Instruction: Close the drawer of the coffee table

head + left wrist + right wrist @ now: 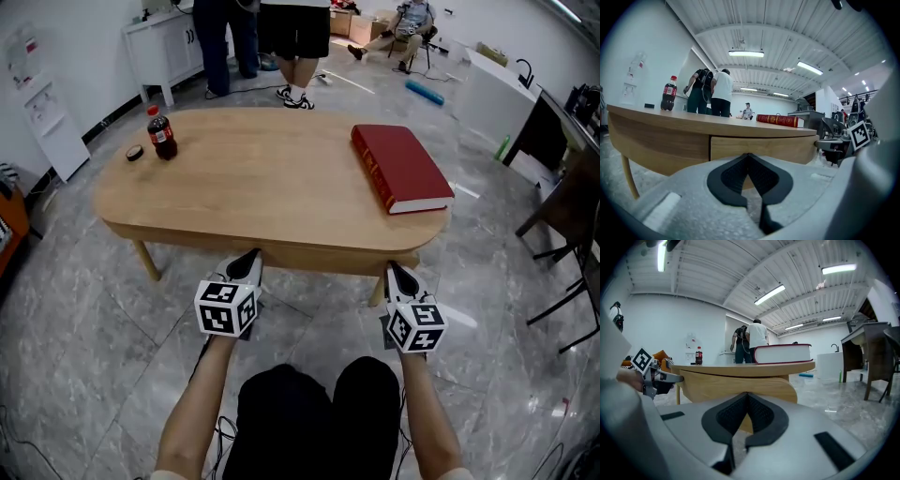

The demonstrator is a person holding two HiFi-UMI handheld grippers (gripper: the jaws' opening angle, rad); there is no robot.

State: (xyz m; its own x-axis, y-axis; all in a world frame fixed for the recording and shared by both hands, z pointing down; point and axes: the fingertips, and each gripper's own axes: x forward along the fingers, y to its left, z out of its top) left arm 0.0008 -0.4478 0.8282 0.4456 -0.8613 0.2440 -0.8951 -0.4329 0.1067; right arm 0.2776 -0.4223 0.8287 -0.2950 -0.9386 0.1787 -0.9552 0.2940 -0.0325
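Observation:
The oval wooden coffee table [244, 178] stands in front of me. Its drawer front [328, 258] is in the near edge and sticks out only slightly past the apron. My left gripper [251, 257] is shut and empty, its tips at the drawer front's left end [764, 147]. At the right end [740, 387], my right gripper [395, 271] is also shut and empty. In the gripper views the left jaws [749, 157] and the right jaws [747, 395] meet at their tips, right before the wood. Contact with the front cannot be told.
A red book [401, 167] lies on the table's right side, and a cola bottle [161, 134] with a small dark cap [135, 153] stands at the left. People [295, 47] stand beyond the table. Dark chairs [572, 216] are at the right, a white cabinet [169, 47] at the back left.

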